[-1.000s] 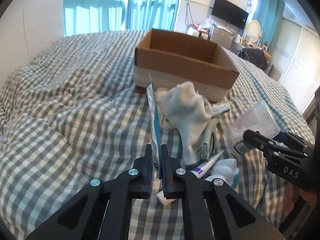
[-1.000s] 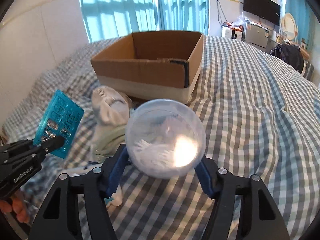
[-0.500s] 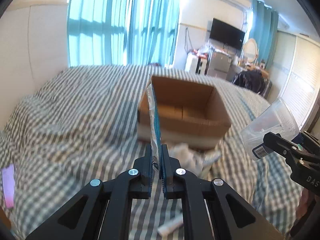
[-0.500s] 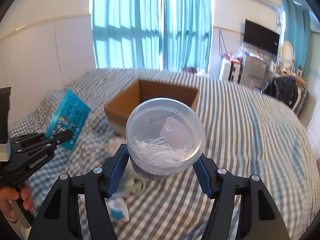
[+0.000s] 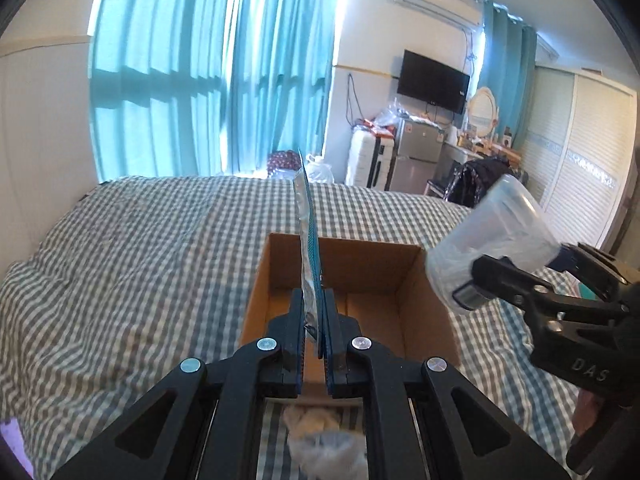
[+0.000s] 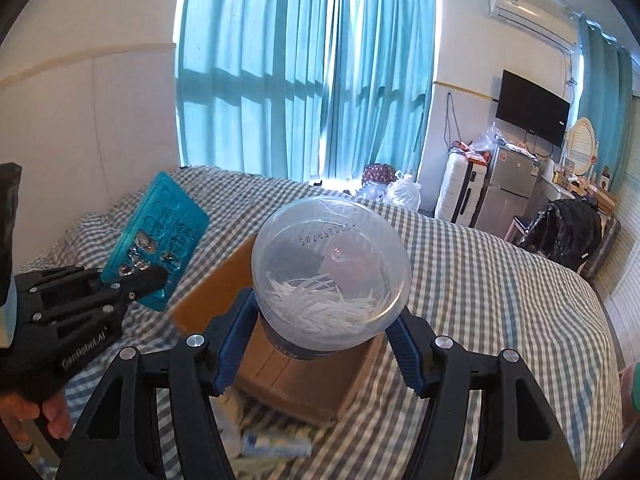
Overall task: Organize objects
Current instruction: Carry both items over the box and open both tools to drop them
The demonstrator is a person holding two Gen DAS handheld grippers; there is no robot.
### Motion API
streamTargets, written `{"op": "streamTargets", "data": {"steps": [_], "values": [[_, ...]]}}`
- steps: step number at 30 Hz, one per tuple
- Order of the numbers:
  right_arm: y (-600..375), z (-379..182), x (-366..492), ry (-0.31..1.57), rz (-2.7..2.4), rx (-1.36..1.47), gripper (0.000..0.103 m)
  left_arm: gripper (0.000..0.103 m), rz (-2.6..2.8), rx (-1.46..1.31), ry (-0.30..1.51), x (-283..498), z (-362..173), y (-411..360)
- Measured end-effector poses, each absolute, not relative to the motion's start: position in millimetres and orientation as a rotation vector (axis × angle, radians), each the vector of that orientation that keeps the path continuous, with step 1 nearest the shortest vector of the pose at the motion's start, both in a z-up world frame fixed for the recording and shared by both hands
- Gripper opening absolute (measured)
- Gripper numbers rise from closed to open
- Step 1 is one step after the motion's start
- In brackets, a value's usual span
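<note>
The cardboard box (image 5: 344,300) is my landmark: it sits open-topped on the checked bedspread (image 5: 132,260), and from what I can see of its floor it looks bare, though the near part is hidden behind my fingers. Directly over its near wall I have the teal blister pack (image 5: 310,256), pinched by its lower end in my left gripper (image 5: 316,334), whose jaws are closed hard on it; the pack stands on edge, its long axis running up and away from me, tilted slightly toward the box's far wall, so its bottom end already hangs within the box's opening. To the right of the box, above and just outside its right wall, my right gripper (image 6: 316,344) is clamped around the clear plastic tub (image 6: 330,272), which lies tipped with its base toward the camera and thin white strips, which I cannot identify, loose inside; in the right wrist view the box shows beneath and behind the tub. I judge the left side nearer to a drop: the pack is centred over the opening, while the tub needs to come leftward across the right wall first. Because the pack stands tall and thin, I expect it to topple flat when let go, which should be harmless inside the walls. On the near side of the box, low between my left fingers, some pale crumpled items (image 5: 320,436) lie on the bedspread, too blurred to name, apparently yet to be sorted.
</note>
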State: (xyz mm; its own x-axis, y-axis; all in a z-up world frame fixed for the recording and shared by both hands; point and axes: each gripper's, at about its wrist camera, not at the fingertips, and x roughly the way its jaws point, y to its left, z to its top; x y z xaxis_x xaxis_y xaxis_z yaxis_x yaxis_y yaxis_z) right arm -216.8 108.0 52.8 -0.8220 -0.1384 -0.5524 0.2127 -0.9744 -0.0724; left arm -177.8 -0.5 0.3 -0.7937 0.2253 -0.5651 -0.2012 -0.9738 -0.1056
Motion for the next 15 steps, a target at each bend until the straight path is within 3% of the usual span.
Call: {"op": "streamTargets", "data": {"steps": [9, 15], "values": [[119.3, -24.2, -299.3, 0.102, -2.771, 1.038, 0.063, 0.007, 2.721, -1.016, -0.065, -236.7, -57.8, 12.3], [131.5, -45.6, -315.8, 0.027, -2.746, 1.109, 0.064, 0.007, 2.708, -1.049, -0.028, -257.5, -80.4, 18.5]]}}
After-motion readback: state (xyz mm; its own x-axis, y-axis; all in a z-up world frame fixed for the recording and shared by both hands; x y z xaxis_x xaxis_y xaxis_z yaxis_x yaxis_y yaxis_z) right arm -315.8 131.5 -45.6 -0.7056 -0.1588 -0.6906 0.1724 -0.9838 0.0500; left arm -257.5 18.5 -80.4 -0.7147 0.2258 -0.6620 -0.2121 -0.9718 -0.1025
